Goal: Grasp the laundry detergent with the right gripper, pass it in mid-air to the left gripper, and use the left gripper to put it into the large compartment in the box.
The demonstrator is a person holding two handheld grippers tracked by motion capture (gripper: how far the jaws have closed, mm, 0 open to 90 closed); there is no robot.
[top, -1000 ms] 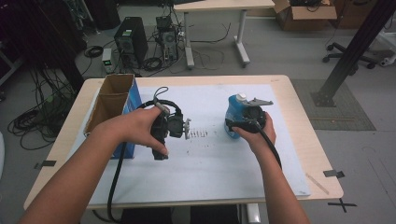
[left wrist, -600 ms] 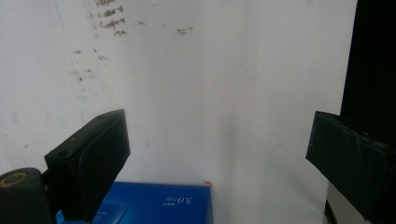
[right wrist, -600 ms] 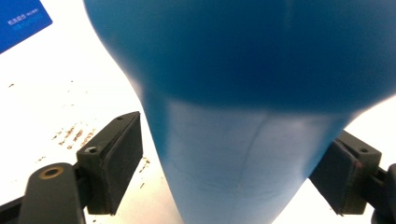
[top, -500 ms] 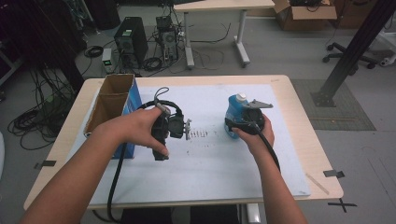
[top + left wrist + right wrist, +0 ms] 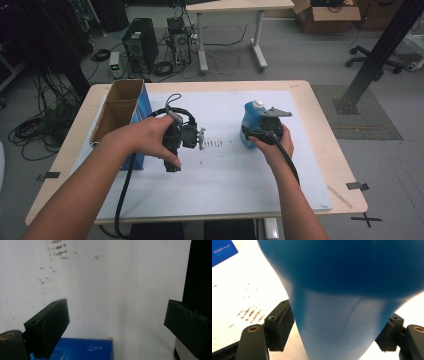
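A blue bottle point(image 5: 251, 120) with a white cap stands upright on the white mat point(image 5: 225, 170), right of centre. My right gripper point(image 5: 260, 134) is at its near side. Its jaws have just been closing, and in the right gripper view point(image 5: 340, 312) both pads touch the sides of the bottle point(image 5: 337, 277). My left gripper point(image 5: 175, 147) is held in a hand over the mat, beside the open box. In the left gripper view point(image 5: 117, 307) its jaws stand wide apart with nothing between them, over bare mat point(image 5: 112, 277).
An open cardboard box with a blue side point(image 5: 120, 112) stands on the table's left part; its blue face point(image 5: 85, 351) is close under the left gripper. Brown stains point(image 5: 215, 144) mark the mat between the hands. Cables trail from both grippers toward the front edge.
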